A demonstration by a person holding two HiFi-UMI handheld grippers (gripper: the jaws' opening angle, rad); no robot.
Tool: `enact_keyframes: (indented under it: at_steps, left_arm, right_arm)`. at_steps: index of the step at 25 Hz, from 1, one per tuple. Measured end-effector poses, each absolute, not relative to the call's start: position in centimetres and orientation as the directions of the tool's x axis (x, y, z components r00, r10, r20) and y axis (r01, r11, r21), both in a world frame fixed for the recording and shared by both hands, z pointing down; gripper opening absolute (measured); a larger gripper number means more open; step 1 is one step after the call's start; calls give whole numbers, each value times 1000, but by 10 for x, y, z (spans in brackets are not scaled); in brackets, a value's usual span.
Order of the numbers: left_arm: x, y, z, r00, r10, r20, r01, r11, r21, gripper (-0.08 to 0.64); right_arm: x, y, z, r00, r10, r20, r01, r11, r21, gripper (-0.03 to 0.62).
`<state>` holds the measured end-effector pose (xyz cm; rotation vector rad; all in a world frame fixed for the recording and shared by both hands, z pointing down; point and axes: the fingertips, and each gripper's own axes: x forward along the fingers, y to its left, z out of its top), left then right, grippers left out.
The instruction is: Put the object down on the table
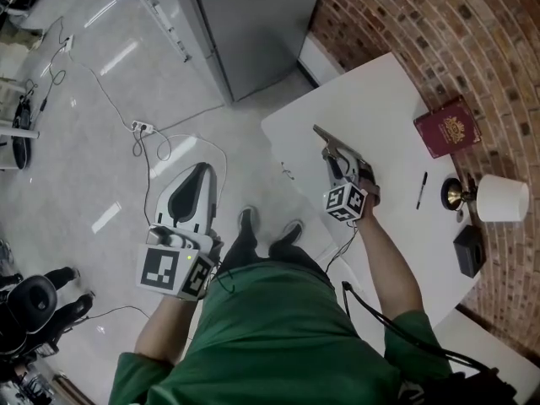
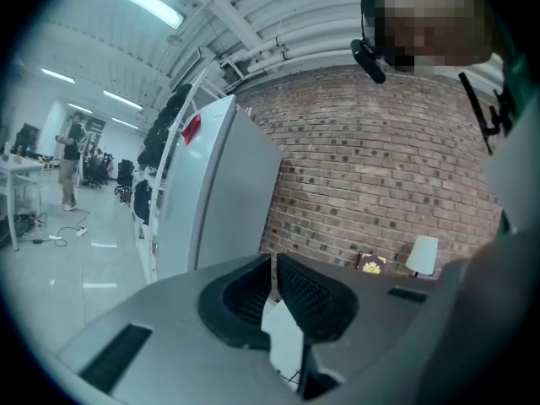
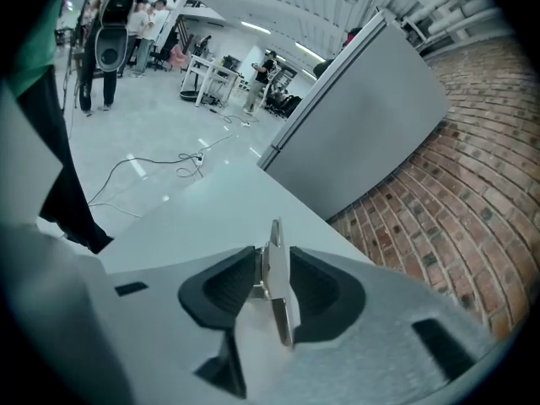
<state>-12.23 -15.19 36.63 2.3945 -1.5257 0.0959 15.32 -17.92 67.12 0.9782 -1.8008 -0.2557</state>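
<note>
A thin flat metal piece [image 3: 276, 264] stands on edge between the pads of my right gripper [image 3: 272, 287]. A narrow gap shows beside it at the left pad, so the jaws look open around it. In the head view the piece [image 1: 331, 146] reaches out ahead of the right gripper [image 1: 348, 169], low over the white table [image 1: 380, 108] near its left edge. My left gripper [image 1: 196, 180] hangs over the floor left of the table. In its own view the left gripper [image 2: 274, 281] has its pads together with nothing between them.
On the table's right side lie a red book [image 1: 447, 127], a pen [image 1: 421, 190], a small lamp with a white shade [image 1: 502, 198] and a black box [image 1: 469, 250]. A grey cabinet [image 1: 245, 24] stands beyond the table. Cables [image 1: 143, 133] run across the floor. A brick wall [image 1: 472, 32] borders the table.
</note>
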Motion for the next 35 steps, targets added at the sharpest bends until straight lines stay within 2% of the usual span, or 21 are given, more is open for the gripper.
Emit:
enact_keyframes:
  at_steps: [8, 14, 20, 25, 35]
  left_arm:
    - [-105, -153, 361, 495, -845, 203, -864, -455, 214, 23]
    - [-92, -152, 352, 542, -824, 165, -834, -505, 223, 23]
    - [-84, -147, 348, 576, -803, 153, -810, -535, 241, 23]
    - [-67, -144, 333, 609, -784, 120, -784, -572, 243, 23]
    - [-47, -135, 312, 661, -748, 64, -739, -635, 225, 23]
  right_arm:
    - [158, -177, 583, -149, -823, 548, -773, 443, 454, 122]
    - [153, -155, 490, -197, -908, 370, -904, 314, 288, 59]
    - [164, -131, 420, -181, -940, 288, -964, 228, 138, 40]
    - [178, -112, 361, -149, -976, 162, -984, 163, 78, 31]
    - [193, -73, 304, -93, -993, 66, -994, 97, 58, 23]
